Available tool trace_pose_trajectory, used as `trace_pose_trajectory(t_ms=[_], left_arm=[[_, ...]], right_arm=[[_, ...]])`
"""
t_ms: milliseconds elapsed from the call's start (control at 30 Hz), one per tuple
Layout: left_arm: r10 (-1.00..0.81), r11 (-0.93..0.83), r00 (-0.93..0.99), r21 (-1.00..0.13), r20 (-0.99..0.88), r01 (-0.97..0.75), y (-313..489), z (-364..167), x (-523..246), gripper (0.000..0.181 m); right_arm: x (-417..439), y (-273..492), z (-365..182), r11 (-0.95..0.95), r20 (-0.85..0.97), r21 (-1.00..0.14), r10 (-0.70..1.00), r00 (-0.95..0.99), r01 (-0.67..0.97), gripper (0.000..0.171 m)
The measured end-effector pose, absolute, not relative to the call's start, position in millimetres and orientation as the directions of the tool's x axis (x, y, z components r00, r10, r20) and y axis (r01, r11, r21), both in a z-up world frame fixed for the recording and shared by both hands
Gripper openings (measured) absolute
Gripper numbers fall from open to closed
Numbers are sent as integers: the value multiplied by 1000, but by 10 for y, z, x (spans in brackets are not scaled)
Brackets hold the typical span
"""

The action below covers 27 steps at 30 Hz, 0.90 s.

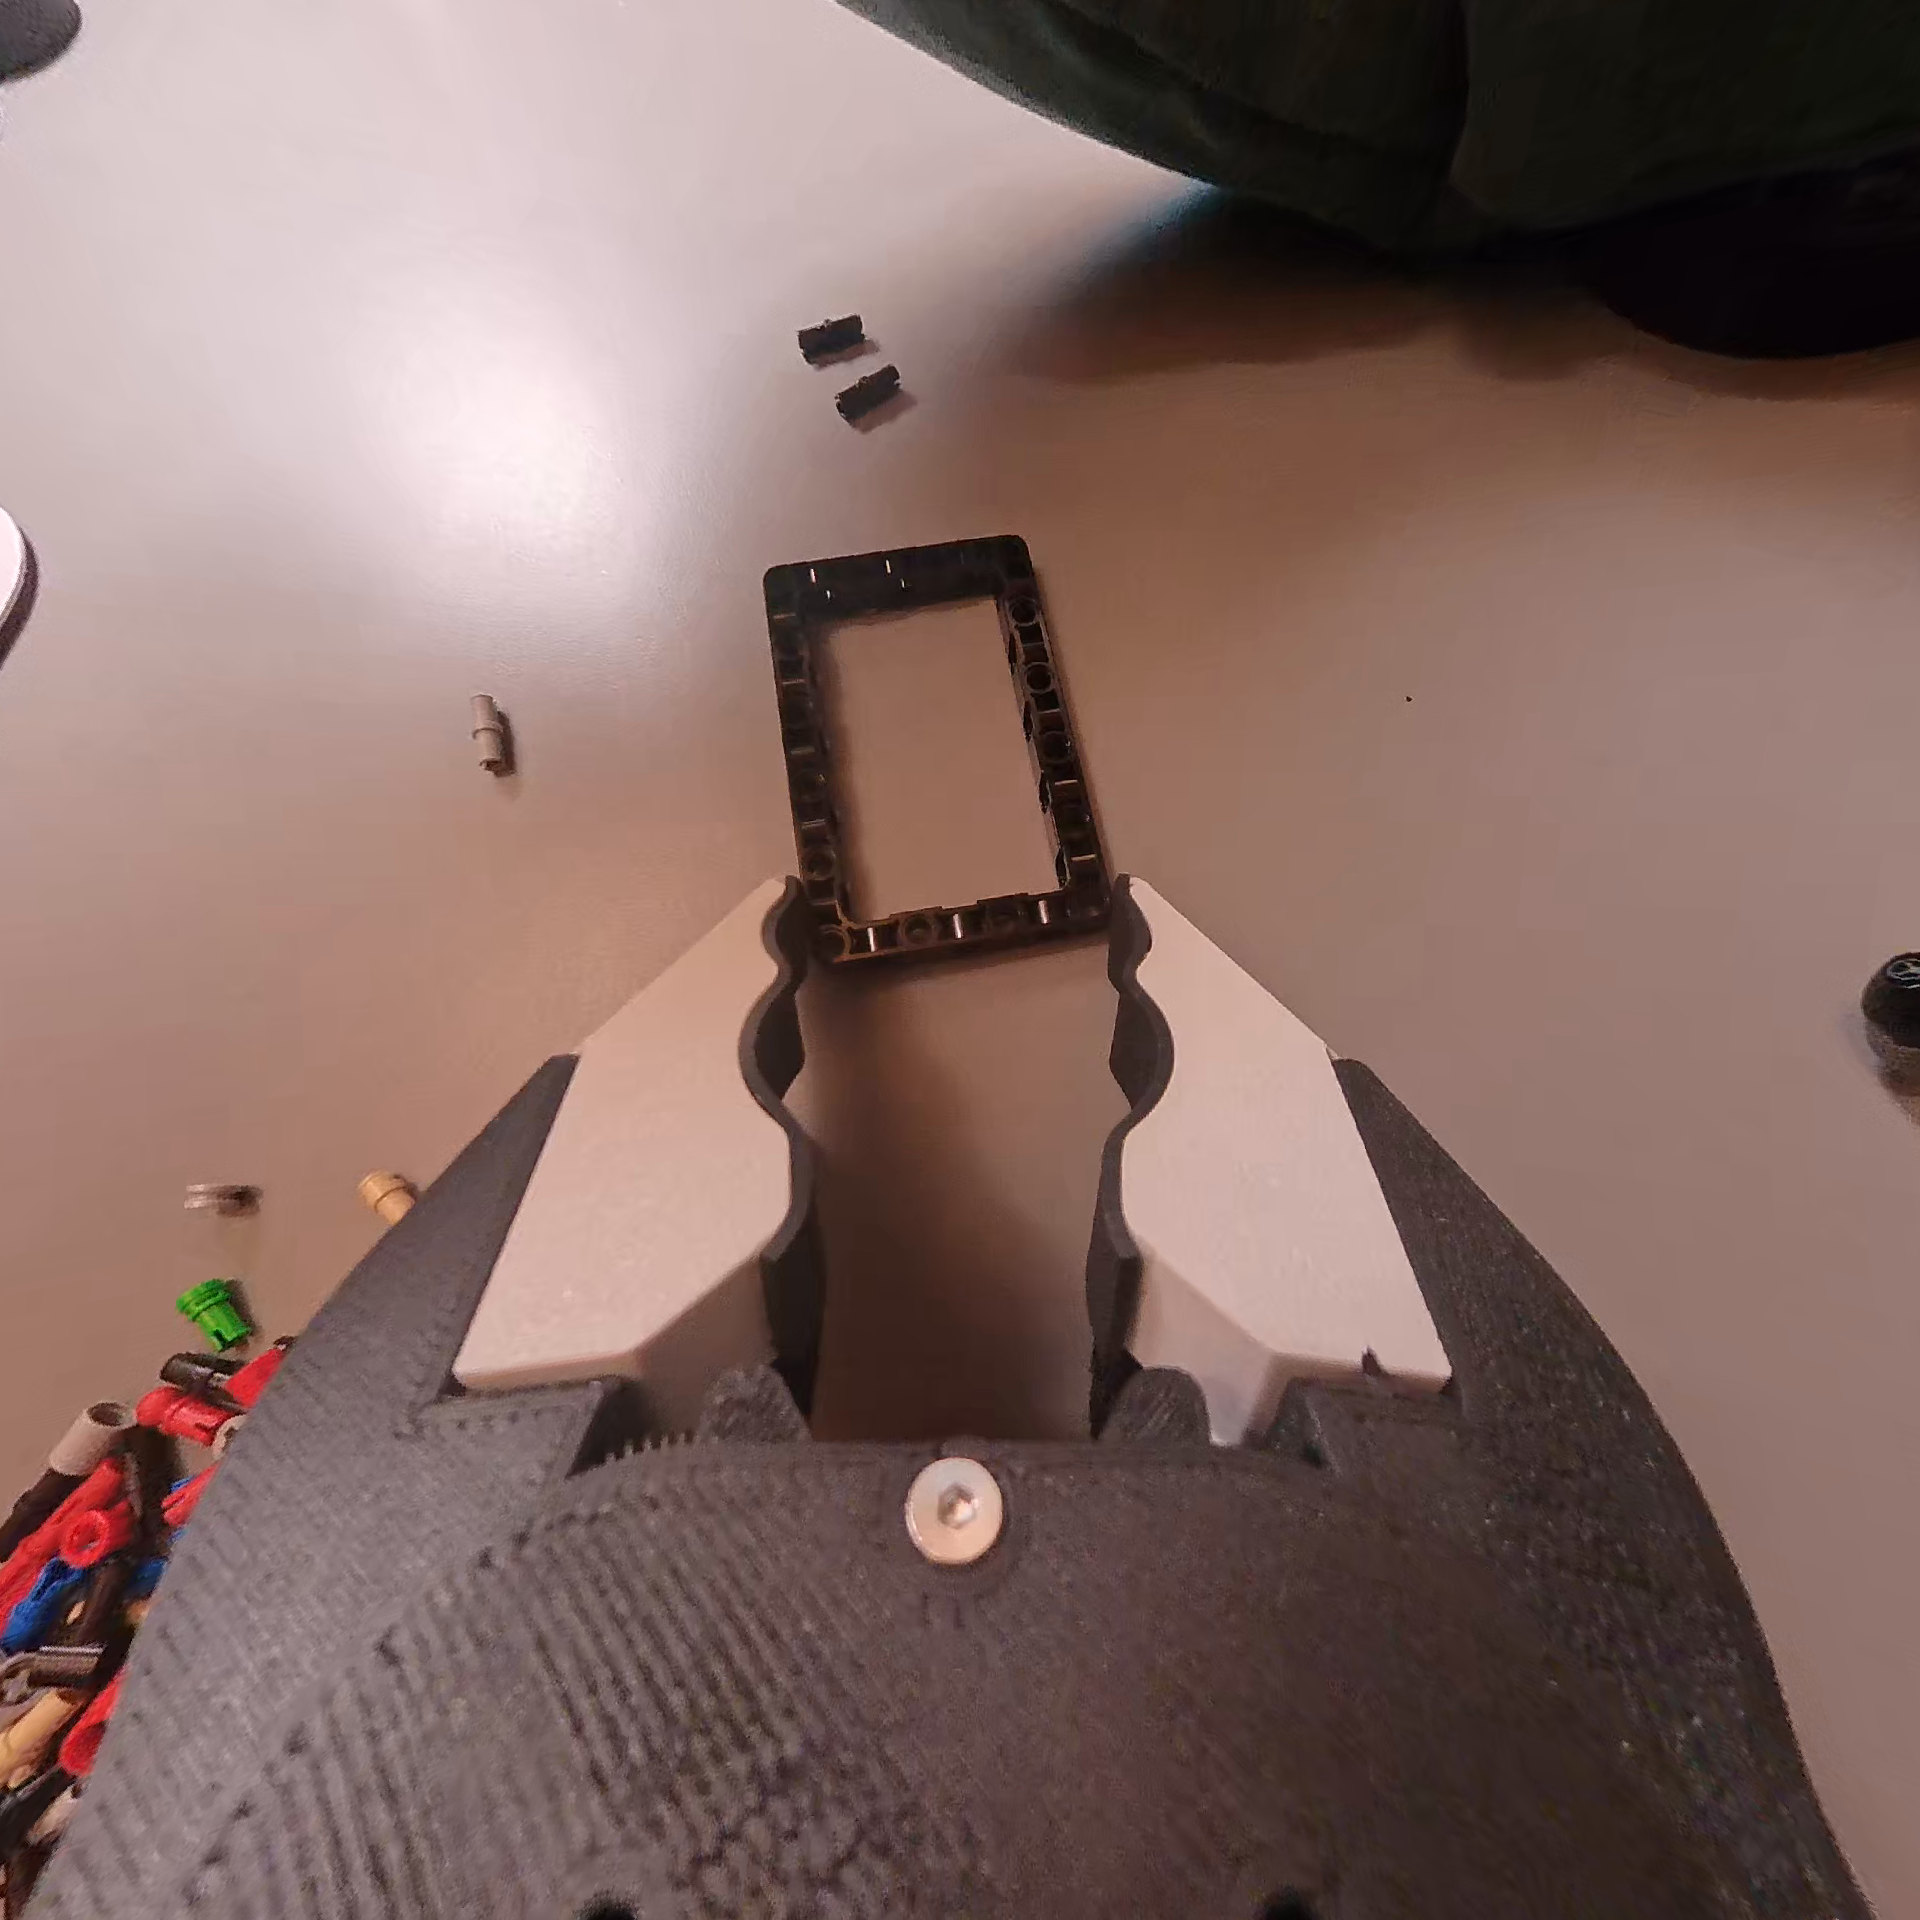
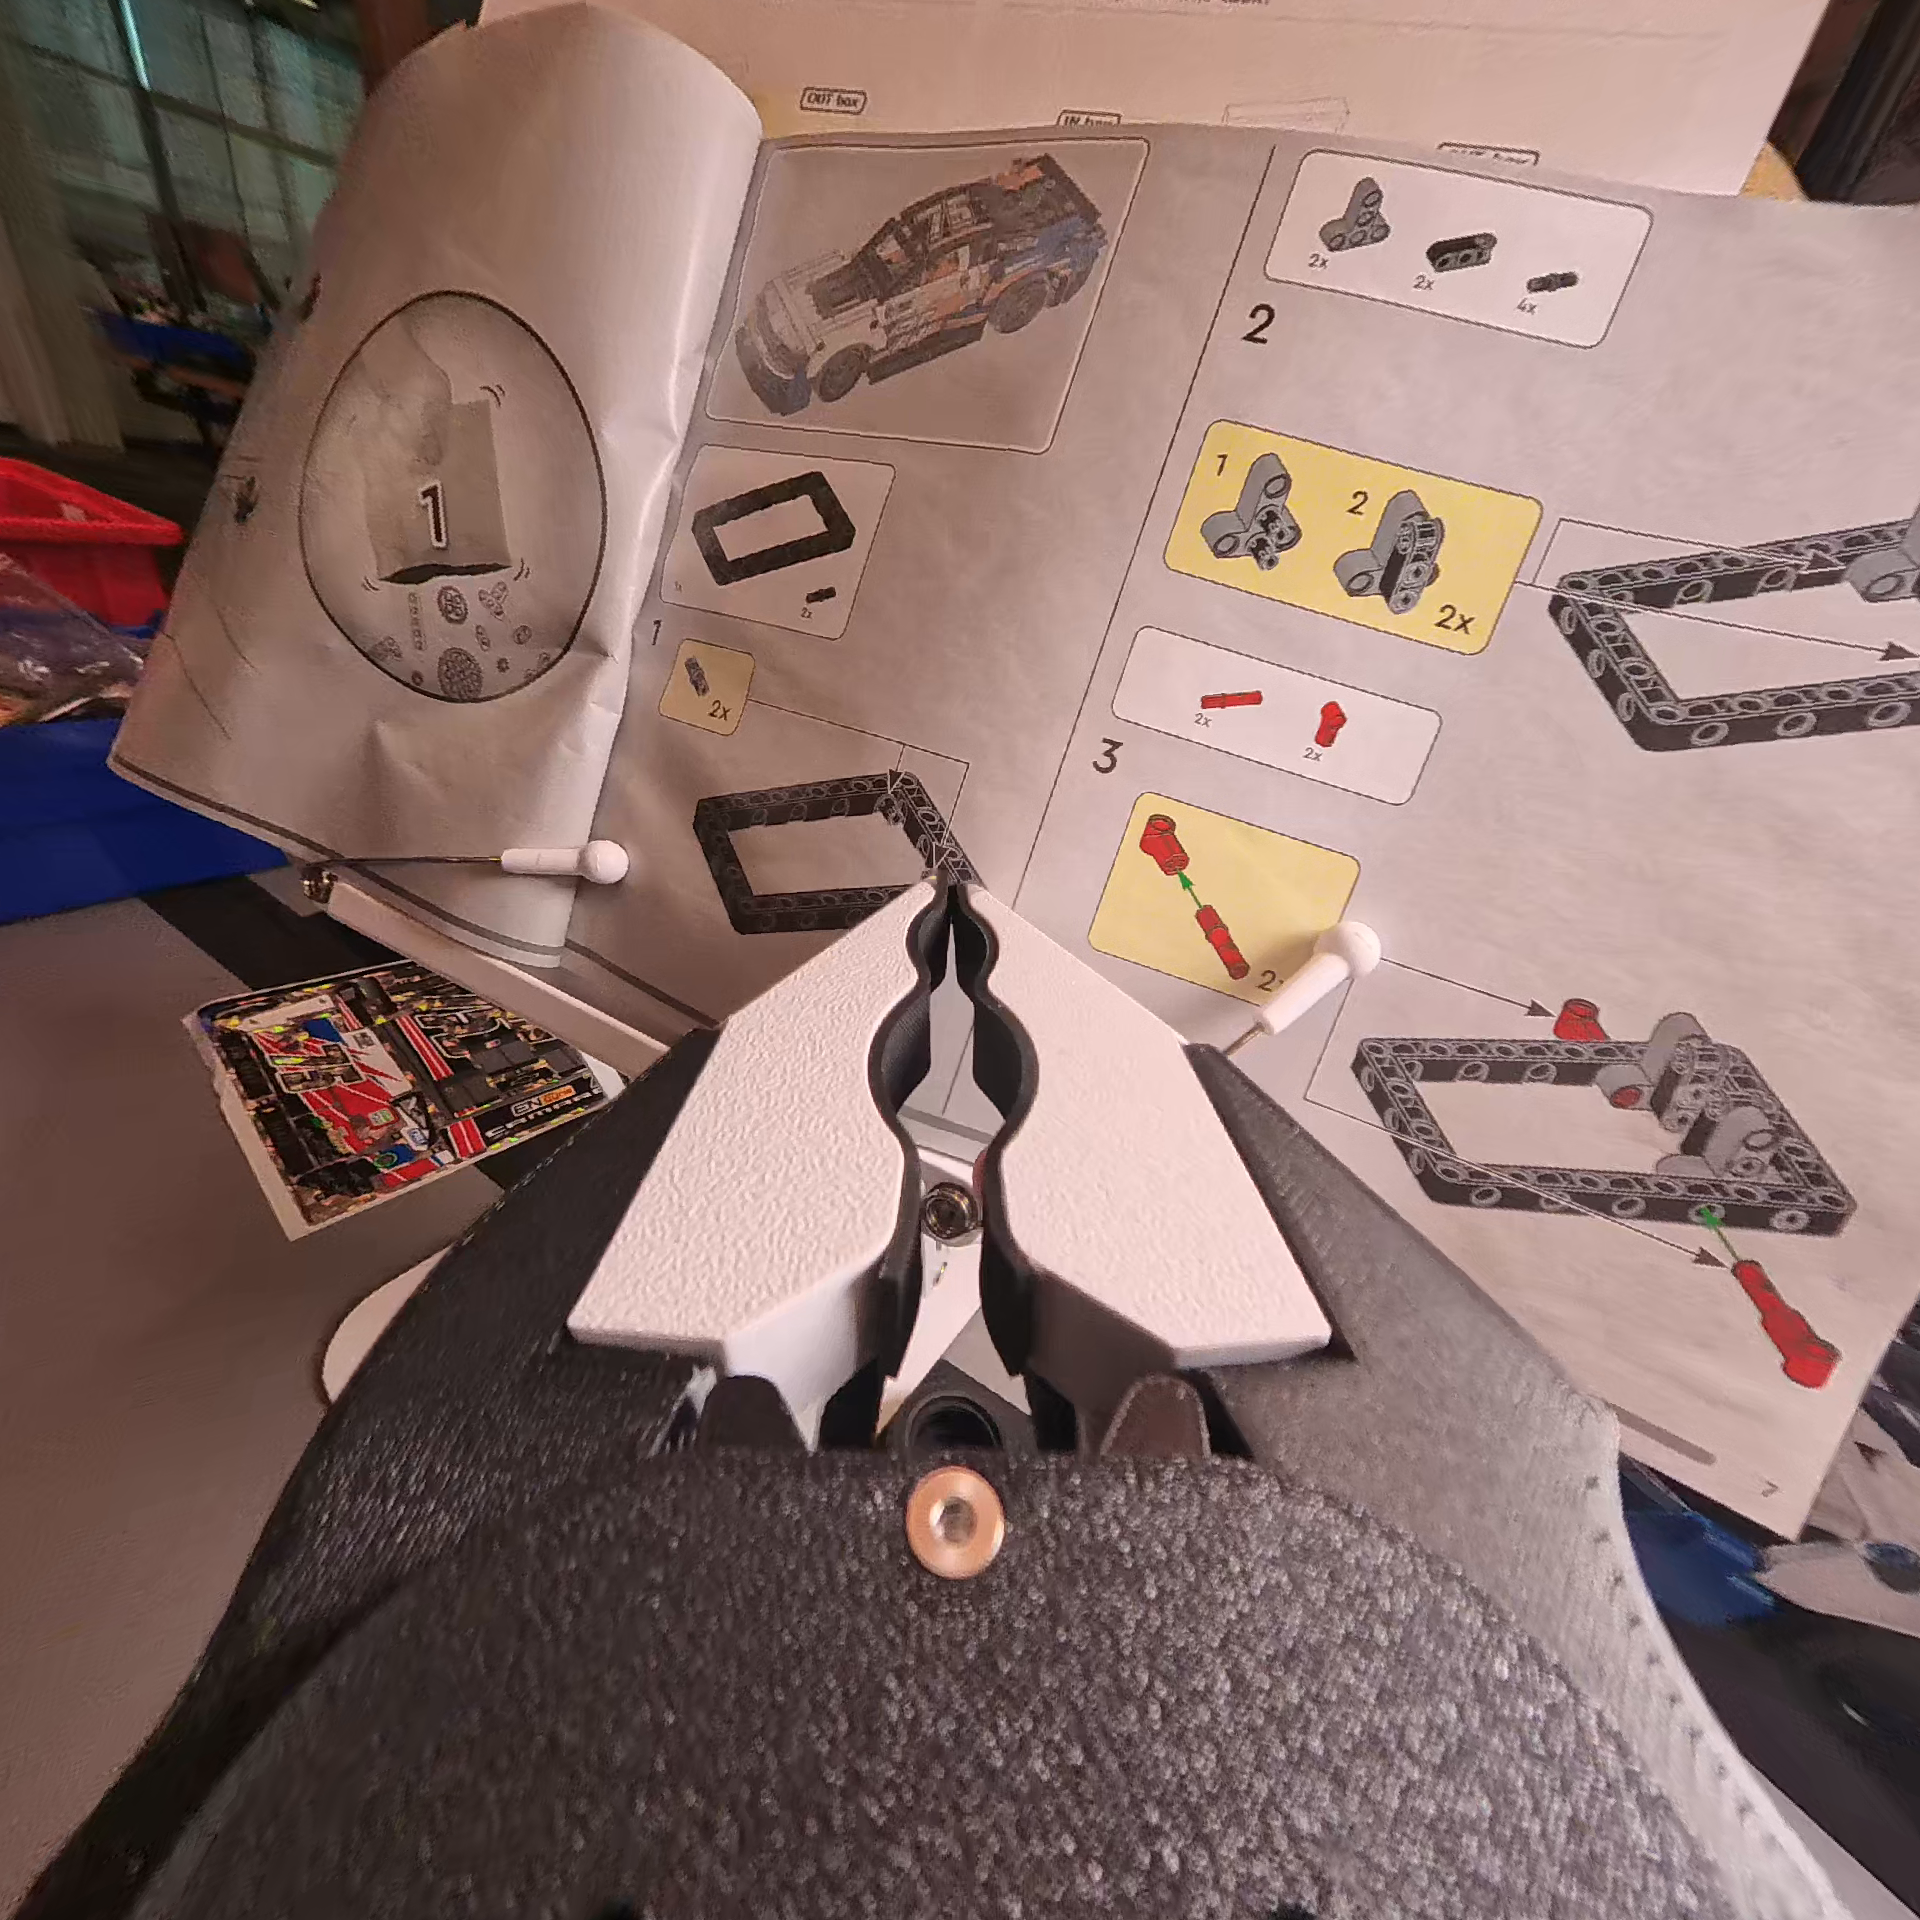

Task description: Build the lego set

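Left gripper (image 1: pixel 956 914) jaws wide apart, straddling near end of black frame (image 1: pixel 920 748) flat on table (image 1: pixel 1455 831); right gripper (image 2: pixel 948 894) jaws closed, empty, facing instruction booklet (image 2: pixel 1039 665). Risk: squeeze skids frame. Two black pins (image 1: pixel 852 364) lie beyond frame; parts pile (image 1: pixel 94 1538) cropped

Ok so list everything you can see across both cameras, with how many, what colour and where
Rectangular lego frame: one, black, flat on table between left fingertips.
Short connector pins: two, black, beyond frame.
Small pin: one, grey, left of frame.
Loose lego pile: many, red, blue, black, green, lower left.
Round knob: one, black, right edge.
Table: one, beige.
Instruction booklet: one, grey-white, open on a stand.
Holder clips: two, white, on the pages.
Sticker sheet: one, multicoloured, below booklet.
Bins: red and blue, far left.
Left gripper: open.
Right gripper: shut, empty.
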<state>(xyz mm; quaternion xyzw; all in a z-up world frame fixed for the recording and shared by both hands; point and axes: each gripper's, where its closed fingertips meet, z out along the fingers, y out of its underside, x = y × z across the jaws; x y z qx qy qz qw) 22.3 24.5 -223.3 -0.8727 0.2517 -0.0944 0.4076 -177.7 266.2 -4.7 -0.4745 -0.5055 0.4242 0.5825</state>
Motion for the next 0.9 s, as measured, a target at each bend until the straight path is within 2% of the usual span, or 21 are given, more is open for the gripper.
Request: trace_pose_trajectory(t_ms=[200,400,600,733,900], left_arm=[[-523,-537,851,-759,-43,-368,239,-2233,226,57],[-517,-538,855,-762,-40,-361,245,-2234,220,57],[-516,-538,855,-758,-49,-368,243,-2232,213,57],[-518,-540,853,-753,-56,-377,236,-2232,210,57],[-520,-542,852,-746,-62,-385,223,-2232,204,57]], right_arm=[[-1775,2631,-28,182,178,-983,977,117,-19,0],[-1522,2515,332,132,126,-985,990,58,-110,0],[-1008,2373,403,253,252,-967,967,27,-20,0],[-542,2195,26,223,223,-970,975,-10,100,0],[-38,1832,-772,75,65,-969,997,-48,236,2]])
